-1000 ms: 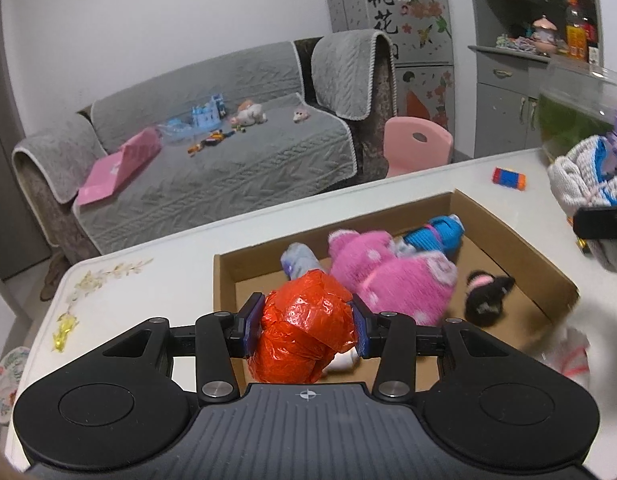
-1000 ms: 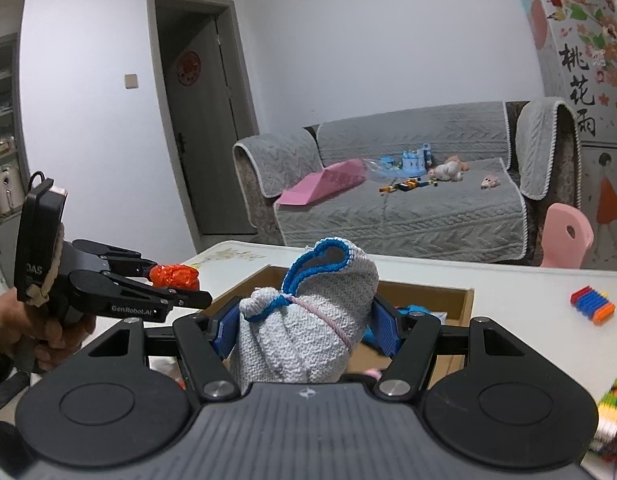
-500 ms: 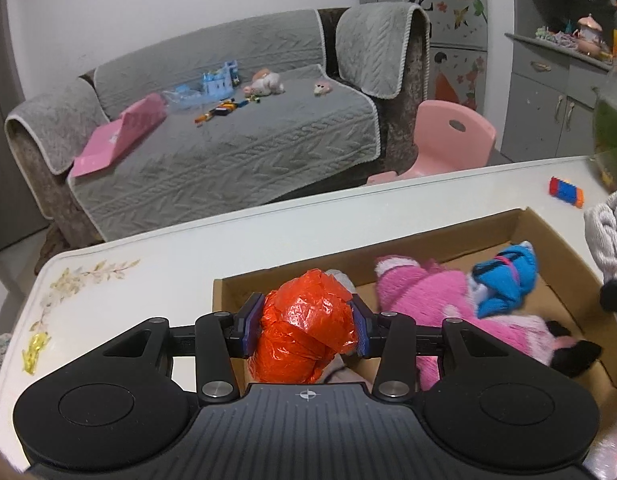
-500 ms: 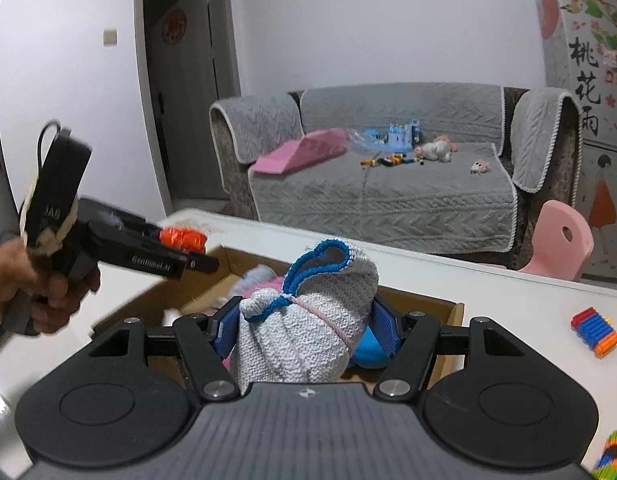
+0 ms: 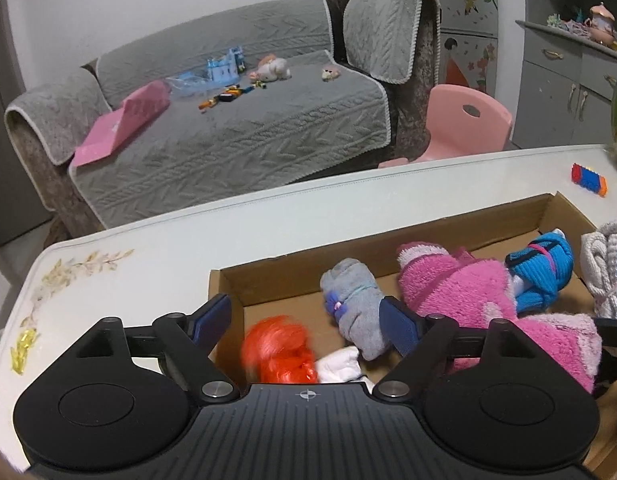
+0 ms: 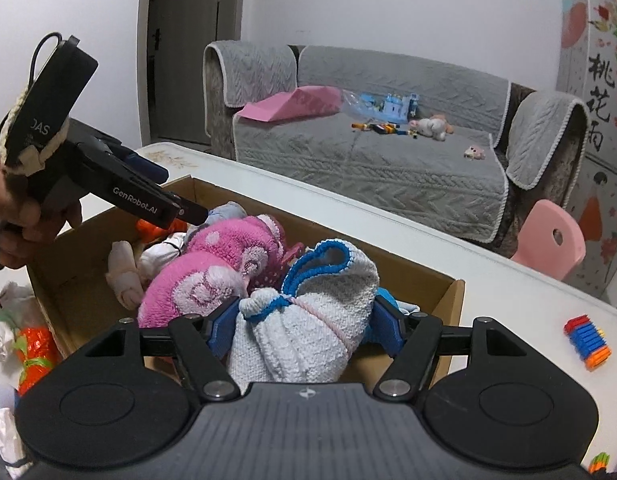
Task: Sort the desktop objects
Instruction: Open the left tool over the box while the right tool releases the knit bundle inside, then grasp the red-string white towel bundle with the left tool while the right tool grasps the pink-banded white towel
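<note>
Between the left gripper's (image 5: 306, 316) just-opened, wide jaws: orange bundle (image 5: 280, 350), blurred, released, dropping clear of the pads into the cardboard box (image 5: 388, 246). Just beyond, grey sock roll (image 5: 356, 300) and pink plush (image 5: 468, 292), already boxed. Over the near box edge, right gripper (image 6: 302, 326) easing slightly but clamped on the white-and-blue bundle (image 6: 308, 320). Likely next: release there, then the colourful blocks (image 6: 588, 342) farther right.

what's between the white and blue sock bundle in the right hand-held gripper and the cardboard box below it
Nothing visible blocks the drop. The white and blue sock bundle hangs over the cardboard box, beside the pink plush; it may land partly on it.
</note>
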`<state>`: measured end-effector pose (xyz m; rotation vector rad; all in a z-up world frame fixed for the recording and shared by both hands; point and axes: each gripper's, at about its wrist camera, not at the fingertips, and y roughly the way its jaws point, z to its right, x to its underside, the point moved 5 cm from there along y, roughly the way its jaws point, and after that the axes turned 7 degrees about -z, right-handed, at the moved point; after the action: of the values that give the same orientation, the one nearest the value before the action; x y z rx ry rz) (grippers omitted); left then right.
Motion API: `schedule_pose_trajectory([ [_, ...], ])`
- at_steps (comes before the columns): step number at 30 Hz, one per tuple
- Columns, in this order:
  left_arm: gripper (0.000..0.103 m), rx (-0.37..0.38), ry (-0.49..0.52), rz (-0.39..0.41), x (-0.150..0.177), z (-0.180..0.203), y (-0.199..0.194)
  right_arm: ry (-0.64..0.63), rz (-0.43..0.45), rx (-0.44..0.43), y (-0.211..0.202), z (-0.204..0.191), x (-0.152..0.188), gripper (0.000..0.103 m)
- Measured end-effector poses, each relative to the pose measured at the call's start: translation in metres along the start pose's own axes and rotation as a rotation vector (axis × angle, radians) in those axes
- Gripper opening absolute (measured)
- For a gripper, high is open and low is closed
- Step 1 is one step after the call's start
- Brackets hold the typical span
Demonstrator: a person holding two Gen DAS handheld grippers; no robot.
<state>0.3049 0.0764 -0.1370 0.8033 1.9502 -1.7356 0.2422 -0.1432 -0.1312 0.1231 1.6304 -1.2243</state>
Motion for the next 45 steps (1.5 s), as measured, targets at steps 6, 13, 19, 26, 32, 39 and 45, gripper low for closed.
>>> schedule_pose_trajectory([
  [6, 0.089, 0.001, 0.015, 0.037, 0.009, 0.001, -0.027, 0.000, 0.060, 0.014, -0.020, 0.002, -0.010, 0.080],
  [13, 0.102, 0.032, -0.023, 0.136, 0.045, -0.014, -0.094, 0.044, 0.147, 0.004, -0.067, 0.004, -0.011, 0.088],
  [19, 0.103, 0.038, -0.061, 0.151, 0.094, -0.025, -0.134, 0.139, 0.217, -0.052, -0.110, -0.010, 0.027, 0.097],
  [26, 0.103, 0.044, -0.168, 0.104, 0.159, -0.024, -0.146, 0.132, 0.196, -0.152, -0.113, -0.019, 0.065, 0.099],
  [32, 0.103, 0.010, -0.112, 0.076, 0.198, -0.009, -0.152, 0.149, 0.134, -0.216, -0.093, -0.014, 0.082, 0.100],
  [39, 0.102, -0.041, -0.092, 0.041, 0.214, -0.015, -0.143, 0.095, 0.054, -0.190, -0.077, -0.019, 0.097, 0.100],
  [45, 0.102, -0.093, -0.111, -0.031, 0.220, -0.038, -0.118, 0.054, 0.038, -0.195, -0.075, -0.028, 0.104, 0.100],
])
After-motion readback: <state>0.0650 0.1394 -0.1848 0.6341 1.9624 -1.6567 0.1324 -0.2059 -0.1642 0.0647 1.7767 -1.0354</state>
